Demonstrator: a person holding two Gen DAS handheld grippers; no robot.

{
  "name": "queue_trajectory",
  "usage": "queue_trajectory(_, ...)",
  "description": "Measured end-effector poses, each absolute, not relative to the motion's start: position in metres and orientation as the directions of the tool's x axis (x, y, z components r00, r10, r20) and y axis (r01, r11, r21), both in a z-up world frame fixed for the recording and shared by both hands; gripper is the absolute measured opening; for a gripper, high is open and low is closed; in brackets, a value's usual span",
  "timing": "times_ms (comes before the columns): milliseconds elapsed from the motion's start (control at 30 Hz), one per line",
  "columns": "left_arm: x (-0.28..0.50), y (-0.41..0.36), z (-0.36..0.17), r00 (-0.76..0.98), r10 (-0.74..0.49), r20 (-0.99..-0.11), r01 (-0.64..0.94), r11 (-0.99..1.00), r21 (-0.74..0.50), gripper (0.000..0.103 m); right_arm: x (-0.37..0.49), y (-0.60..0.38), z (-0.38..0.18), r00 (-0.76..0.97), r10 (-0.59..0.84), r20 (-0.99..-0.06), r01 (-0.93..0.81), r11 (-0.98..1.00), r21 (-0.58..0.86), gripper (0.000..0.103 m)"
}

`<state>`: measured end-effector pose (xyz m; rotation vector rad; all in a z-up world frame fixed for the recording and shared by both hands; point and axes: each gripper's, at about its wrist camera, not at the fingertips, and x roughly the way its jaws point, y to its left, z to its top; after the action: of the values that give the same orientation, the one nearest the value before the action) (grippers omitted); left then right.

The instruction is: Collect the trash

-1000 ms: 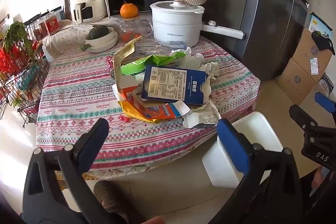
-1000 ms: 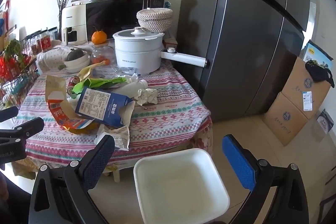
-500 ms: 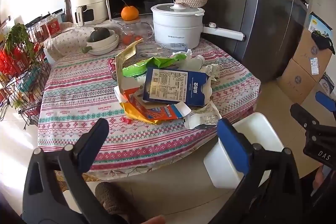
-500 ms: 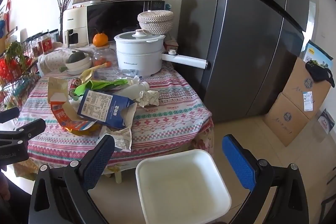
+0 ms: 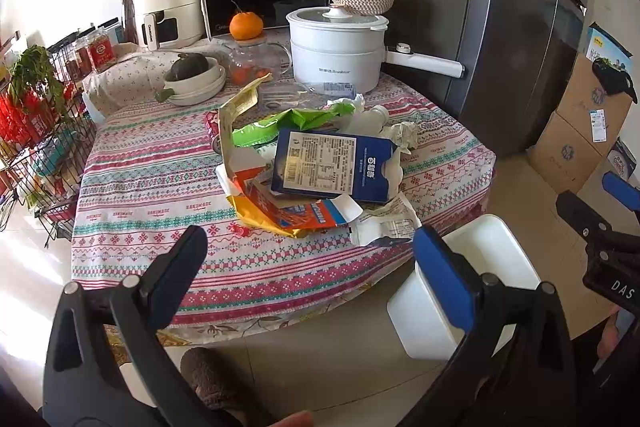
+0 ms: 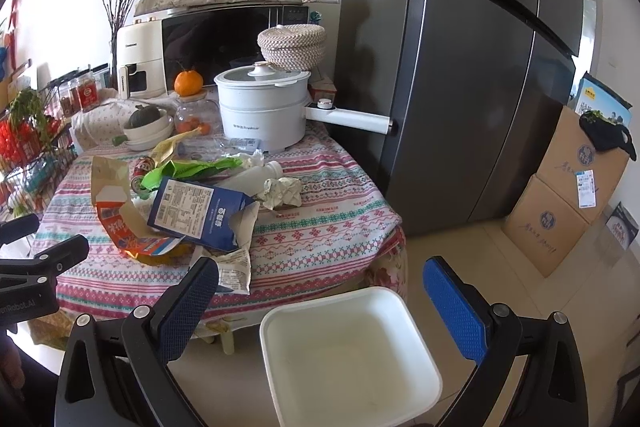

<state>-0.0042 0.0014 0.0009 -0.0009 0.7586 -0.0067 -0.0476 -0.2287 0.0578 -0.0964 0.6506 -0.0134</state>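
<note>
Both your left tongs [image 5: 308, 247] and right tongs [image 6: 320, 283] spread and empty, trash heap topped by flat blue cardboard box [image 5: 334, 167] sits mid-counter; grab it carelessly and loose wrappers slide past the white square plastic bin [image 6: 348, 355] onto floor.

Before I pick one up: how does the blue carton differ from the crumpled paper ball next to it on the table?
The blue carton is flattened, dark blue and printed with a label; the crumpled paper ball is wadded up, pale and unprinted. The carton is clearly the larger. It lies on top of other wrappers, while the ball sits directly on the tablecloth, to the carton's right. Both are trash, still on the table, and neither is held by a hand-held gripper.
</note>
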Motion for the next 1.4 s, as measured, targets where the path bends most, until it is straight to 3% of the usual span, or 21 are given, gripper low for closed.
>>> queue_trajectory(1400,-0.0061,0.0046,-0.0002,0.728,0.001,-0.686,-0.001,1.0,0.001,0.102,-0.0499,-0.2251,0.0552,0.793,-0.043,-0.607,-0.022,0.995,-0.098,0.103)
